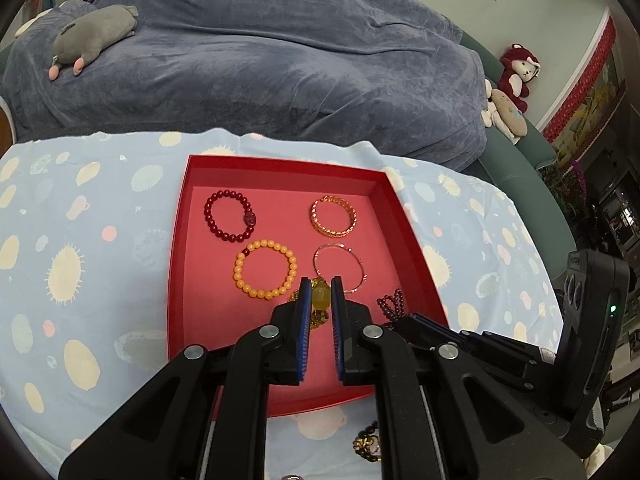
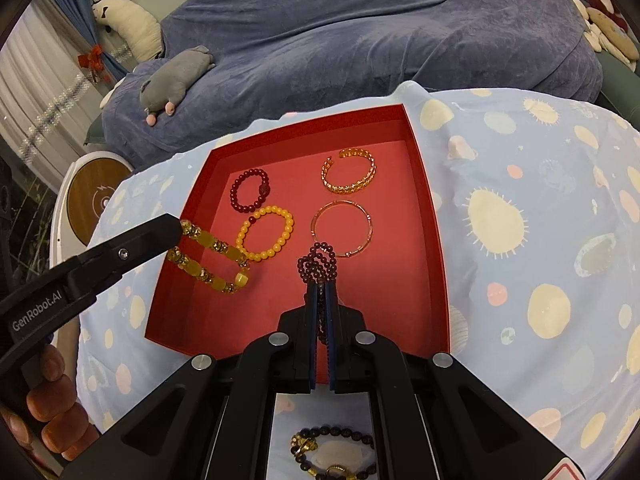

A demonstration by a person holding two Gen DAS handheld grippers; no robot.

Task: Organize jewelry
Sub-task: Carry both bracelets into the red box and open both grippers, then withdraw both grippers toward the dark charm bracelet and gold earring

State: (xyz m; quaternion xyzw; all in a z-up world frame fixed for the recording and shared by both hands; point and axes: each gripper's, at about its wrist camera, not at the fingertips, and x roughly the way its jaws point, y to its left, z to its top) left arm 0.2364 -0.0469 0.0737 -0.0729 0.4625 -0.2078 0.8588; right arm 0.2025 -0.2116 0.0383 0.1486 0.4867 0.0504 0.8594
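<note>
A red tray (image 1: pixel 404 216) (image 2: pixel 424 184) lies on the spotted blue cloth. In it rest a dark red bead bracelet (image 1: pixel 230 218) (image 2: pixel 250 192), an orange bead bracelet (image 1: pixel 266 268) (image 2: pixel 266 234), a gold chain bangle (image 1: pixel 334 216) (image 2: pixel 350 170) and a thin pink bangle (image 1: pixel 340 268) (image 2: pixel 342 228). My left gripper (image 1: pixel 321 286) (image 2: pixel 178 236) is shut on a yellow amber bracelet (image 1: pixel 320 300) (image 2: pixel 212 258), which hangs over the tray's left side. My right gripper (image 2: pixel 320 288) (image 1: pixel 404 320) is shut on a dark purple bead bracelet (image 2: pixel 318 260) (image 1: pixel 390 304) above the tray's near part.
A black and gold bead bracelet (image 2: pixel 332 452) (image 1: pixel 366 446) lies on the cloth in front of the tray. Beyond it is a sofa under a blue blanket (image 1: pixel 280 48) with a grey plush toy (image 1: pixel 94 36) (image 2: pixel 176 76). A hand (image 2: pixel 52 412) grips the left tool.
</note>
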